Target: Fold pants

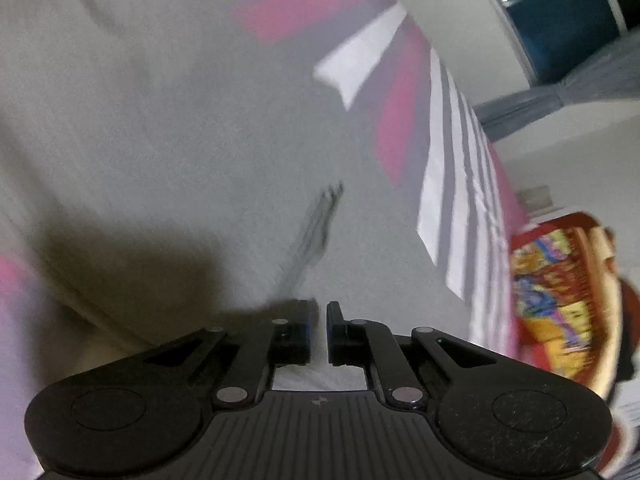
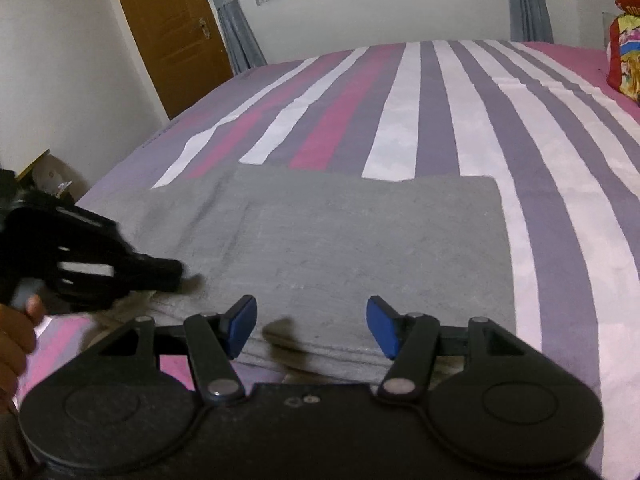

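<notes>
The grey, soft knit pants (image 2: 360,240) lie folded into a flat rectangle on the bed's striped pink, purple and white sheet (image 2: 440,112), their near edge just under the right tool (image 2: 312,326). That tool hangs over the near hem with its blue-padded fingers (image 2: 384,330) spread wide and nothing between them. The left tool (image 1: 319,330) has its fingers drawn almost together with only a thin slit left; its own view is smeared by motion blur and I cannot tell whether a layer of grey cloth is pinched in that slit. From the right wrist view it sits at the left edge of the pants, low against the fabric. The main risk, as I judge it, is an uneven fold: if the left side is lifted or dragged while the right side grips nothing, the rectangle could skew, the stacked layers could slide apart, and the neat far edge could lose its line. A second risk is the right tool closing on only the top layer at the hem, or catching the sheet underneath as well, which would pull the bedding up with the pants. The colourful red and yellow printed bag (image 2: 624,52) at the bed's far right lies well apart and looks unlikely to interfere.
</notes>
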Demonstrator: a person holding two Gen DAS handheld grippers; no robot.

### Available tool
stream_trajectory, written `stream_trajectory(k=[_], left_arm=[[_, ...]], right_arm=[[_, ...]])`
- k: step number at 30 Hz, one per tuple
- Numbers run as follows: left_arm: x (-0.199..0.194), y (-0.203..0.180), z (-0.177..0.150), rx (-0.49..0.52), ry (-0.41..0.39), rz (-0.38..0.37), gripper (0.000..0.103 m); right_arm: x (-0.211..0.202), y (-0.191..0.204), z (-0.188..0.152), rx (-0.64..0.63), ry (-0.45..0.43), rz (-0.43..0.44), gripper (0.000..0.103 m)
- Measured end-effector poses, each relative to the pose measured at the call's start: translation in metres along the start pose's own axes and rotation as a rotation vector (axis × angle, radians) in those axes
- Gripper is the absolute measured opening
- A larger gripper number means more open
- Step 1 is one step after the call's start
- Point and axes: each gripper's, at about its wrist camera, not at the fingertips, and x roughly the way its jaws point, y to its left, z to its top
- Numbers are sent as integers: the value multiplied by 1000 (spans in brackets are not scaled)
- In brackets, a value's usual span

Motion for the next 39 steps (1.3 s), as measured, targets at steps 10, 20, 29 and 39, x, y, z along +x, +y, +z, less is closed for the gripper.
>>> stream_trajectory(k=[10, 20, 29, 39], left_arm=[[5, 10, -6, 17, 52, 62, 10], [-14, 5, -4, 20, -35, 16, 97], [23, 3, -23, 4, 53, -40, 29], [-32, -28, 8, 180, -135, -59, 0]], right_arm=[[9, 9, 2, -39, 9, -83, 61], [11, -7, 0, 12, 18, -89, 62], [3, -15, -3, 41, -11, -88, 62], [-2, -19, 14, 36, -76, -122, 61]])
